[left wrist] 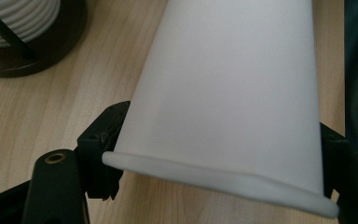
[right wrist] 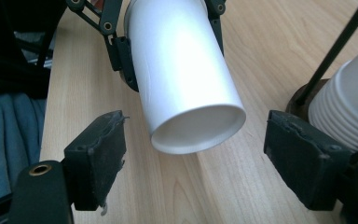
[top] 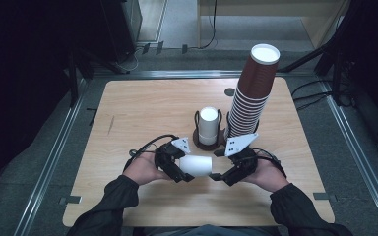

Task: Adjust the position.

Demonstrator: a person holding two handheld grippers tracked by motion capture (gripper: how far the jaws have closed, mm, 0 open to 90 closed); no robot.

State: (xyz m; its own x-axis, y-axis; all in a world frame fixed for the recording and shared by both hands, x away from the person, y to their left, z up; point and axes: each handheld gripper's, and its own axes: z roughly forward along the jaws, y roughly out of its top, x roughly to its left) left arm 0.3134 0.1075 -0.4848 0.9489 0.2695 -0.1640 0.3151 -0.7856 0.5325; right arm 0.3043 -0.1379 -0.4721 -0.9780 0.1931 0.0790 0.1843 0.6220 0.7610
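A white paper cup [top: 197,166] lies on its side just above the wooden table [top: 142,108], near the front. My left gripper [top: 184,170] is shut on it close to the rim, with a black pad on either side of the cup [left wrist: 228,88] and the wall squeezed slightly flat. The cup's recessed bottom [right wrist: 198,128] points at my right gripper [top: 218,175]. That gripper [right wrist: 200,161] is open, its jaws wide on both sides of the bottom end without touching it. The left gripper's fingers [right wrist: 123,58] clamp the far end of the cup.
A black wire holder with a short stack of upside-down white cups [top: 208,127] stands at the table's middle. A tall leaning stack of brown cups [top: 254,91] rises just to its right. A small round hole [top: 230,92] lies behind it.
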